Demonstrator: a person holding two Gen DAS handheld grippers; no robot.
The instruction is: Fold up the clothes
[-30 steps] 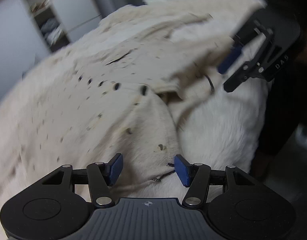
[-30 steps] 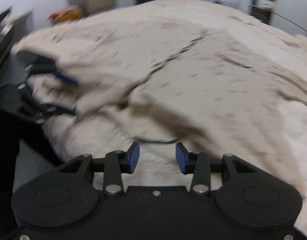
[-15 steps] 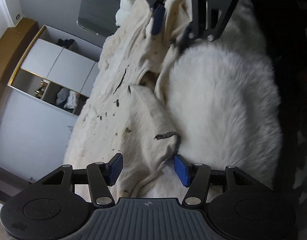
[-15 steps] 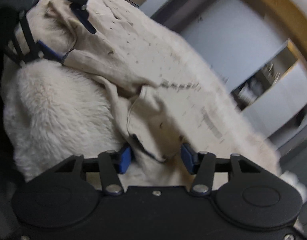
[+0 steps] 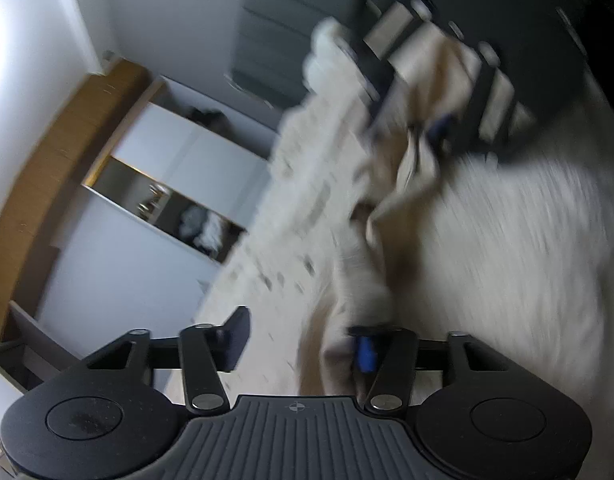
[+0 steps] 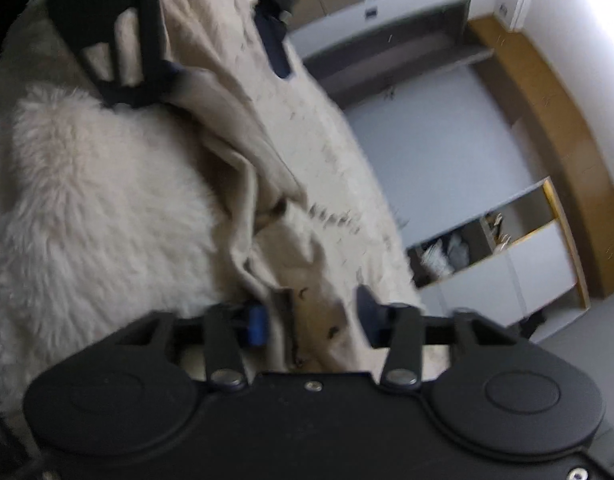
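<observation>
Lifting now: both grippers, left gripper (image 5: 299, 344) and right gripper (image 6: 313, 316), fingers apart astride the beige garment's (image 6: 235, 92) edge beside the white fleece (image 6: 95, 200), have swung up since half a second ago—grasp pending.

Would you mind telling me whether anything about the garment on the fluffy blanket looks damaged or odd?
Yes: the beige garment is peppered with small dark slits or holes, seen in both wrist views; blur hides whether they are wear or pattern. It lies rumpled on the white fluffy blanket, with both hand-held grippers, left and right, open around its edge.

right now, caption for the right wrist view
Open right gripper straddles the beige garment's edge on a white fluffy blanket.
</observation>
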